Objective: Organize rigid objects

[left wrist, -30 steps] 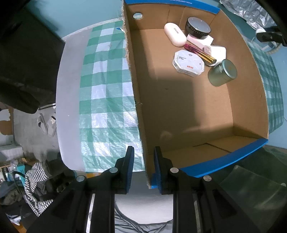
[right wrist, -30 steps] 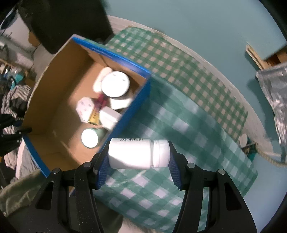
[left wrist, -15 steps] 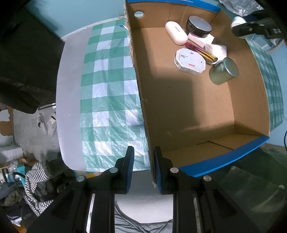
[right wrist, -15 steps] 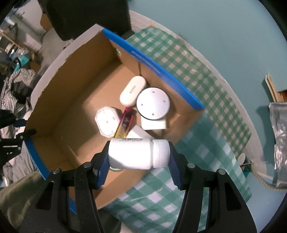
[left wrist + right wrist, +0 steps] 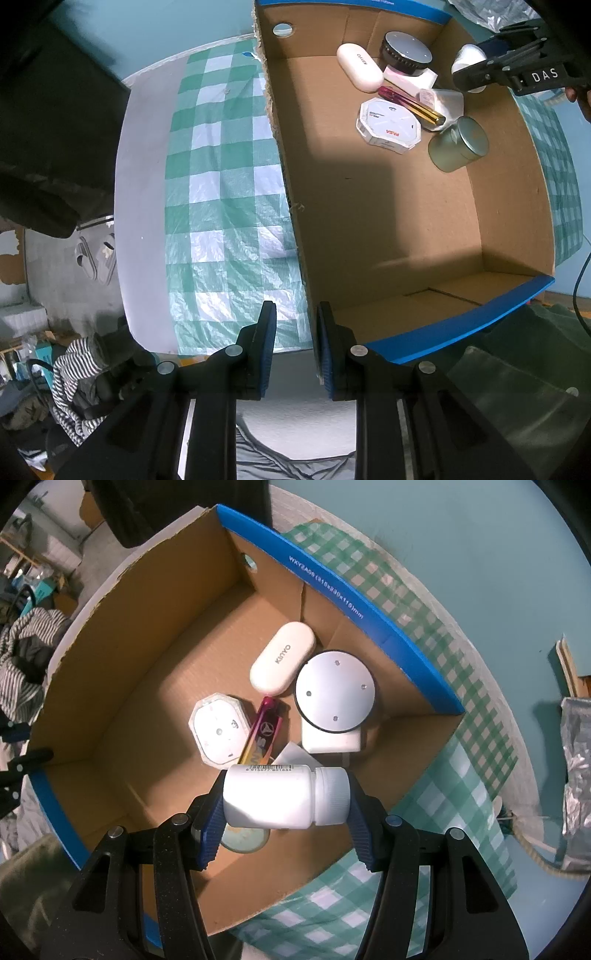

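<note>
An open cardboard box (image 5: 461, 325) with blue rims stands on a green checked cloth. My left gripper (image 5: 295, 317) points down at its near corner, shut on the box wall. In the far corner lie a white oval case (image 5: 360, 72), a round silver-topped puck (image 5: 406, 51), an octagonal white box (image 5: 388, 123), a pink-gold tube (image 5: 410, 105) and a green jar (image 5: 458, 144). My right gripper (image 5: 286, 790) is shut on a white bottle (image 5: 284, 797), held sideways over the box (image 5: 332, 590), just above the jar (image 5: 243, 840). The left wrist view shows the bottle (image 5: 469, 64) at top right.
The checked cloth (image 5: 221, 166) covers a white round table, with bare cloth left of the box and beyond its far rim (image 5: 461, 794). Striped clothing (image 5: 74, 369) and slippers (image 5: 96, 254) lie on the floor below. Crinkled foil (image 5: 576, 775) sits at the right.
My right gripper carried the bottle from above the cloth to above the box's filled corner and came into the left wrist view. The box shifted slightly between the left fingers.
</note>
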Action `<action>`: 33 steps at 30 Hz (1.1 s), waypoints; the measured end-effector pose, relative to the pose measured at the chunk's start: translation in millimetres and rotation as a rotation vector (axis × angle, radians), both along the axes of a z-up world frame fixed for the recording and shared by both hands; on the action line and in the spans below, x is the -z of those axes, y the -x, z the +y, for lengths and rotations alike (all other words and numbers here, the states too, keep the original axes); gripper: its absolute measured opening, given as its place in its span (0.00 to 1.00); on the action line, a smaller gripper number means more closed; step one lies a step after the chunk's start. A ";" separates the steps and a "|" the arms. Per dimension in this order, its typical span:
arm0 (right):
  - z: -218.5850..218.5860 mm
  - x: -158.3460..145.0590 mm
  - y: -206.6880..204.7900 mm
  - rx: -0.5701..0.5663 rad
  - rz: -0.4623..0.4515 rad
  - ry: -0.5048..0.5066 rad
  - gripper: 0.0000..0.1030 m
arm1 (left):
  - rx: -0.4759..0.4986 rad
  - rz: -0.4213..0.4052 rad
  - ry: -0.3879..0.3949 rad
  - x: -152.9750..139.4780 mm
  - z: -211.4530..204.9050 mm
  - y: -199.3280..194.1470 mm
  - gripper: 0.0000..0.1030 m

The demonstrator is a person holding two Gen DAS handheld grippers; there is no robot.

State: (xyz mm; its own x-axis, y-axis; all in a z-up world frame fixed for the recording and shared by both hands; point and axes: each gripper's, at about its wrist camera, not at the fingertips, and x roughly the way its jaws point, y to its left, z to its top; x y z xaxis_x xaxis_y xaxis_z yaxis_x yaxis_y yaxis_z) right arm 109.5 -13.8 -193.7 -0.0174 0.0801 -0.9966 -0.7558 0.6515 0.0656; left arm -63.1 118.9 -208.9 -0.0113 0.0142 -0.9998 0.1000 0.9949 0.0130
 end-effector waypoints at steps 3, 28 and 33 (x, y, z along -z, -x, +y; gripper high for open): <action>-1.5 -2.0 0.3 0.006 -0.003 -0.007 0.57 | 0.005 0.000 0.000 -0.2 -0.4 -0.4 0.21; -64.2 -84.2 11.7 0.291 -0.092 -0.166 0.66 | 0.051 -0.078 -0.017 -35.6 -14.1 -28.7 0.22; -87.0 -117.7 22.4 0.398 -0.166 -0.213 0.68 | 0.057 -0.155 -0.023 -63.6 -21.8 -41.3 0.37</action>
State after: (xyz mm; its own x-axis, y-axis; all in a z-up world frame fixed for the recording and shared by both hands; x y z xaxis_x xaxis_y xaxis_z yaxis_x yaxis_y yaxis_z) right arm 87.1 -100.8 -76.0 0.2139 0.2510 -0.9441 -0.4618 0.8776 0.1287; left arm -21.9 97.1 -145.3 0.1445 0.0333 -0.9889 0.1512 0.9870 0.0553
